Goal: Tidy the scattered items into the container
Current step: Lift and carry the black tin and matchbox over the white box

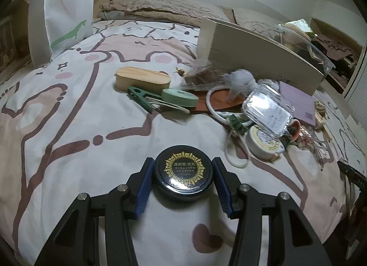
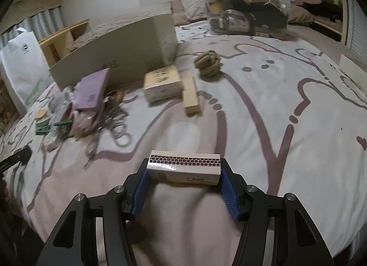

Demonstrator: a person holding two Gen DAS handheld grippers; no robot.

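Left wrist view: a round black tin (image 1: pixel 182 175) with a gold sunburst label is seen between the blue ribbed pads of the left gripper (image 1: pixel 182 182). The pads are pressed against its sides, so it is held, low over a soft bedspread (image 1: pixel 68 128) printed with brown cartoon outlines. Beyond it, a loose pile is left untidied: an oval wooden box (image 1: pixel 142 79) with visible grain, a green plastic clip (image 1: pixel 140 97), a pale green tape roll (image 1: pixel 180 97), a looped white cord (image 1: pixel 236 151), a crinkled clear plastic packet (image 1: pixel 268 112), a flat lilac book (image 1: pixel 297 103) and a white roll (image 1: pixel 265 143) with a printed face. A tall cream board (image 1: pixel 252 55) is stood on edge behind the pile. The clear plastic container (image 1: pixel 307 45) is seen past the board, far right, already part filled.

Right wrist view: a small rectangular matchbox (image 2: pixel 183 168), matte card with a honeycomb striking strip, is gripped end to end by the right gripper (image 2: pixel 183 174), above the bedspread. The container (image 2: pixel 247 9), a clear rigid tub, is set at the far side of the bed, well apart from the gripper; rope and boxes are seen inside. Still scattered are a coil of rough jute rope (image 2: pixel 207 63), a cream carton (image 2: pixel 161 83), a plain wooden block (image 2: pixel 190 96) and the blurred pile at left. The task is judged partly done, with much remaining.
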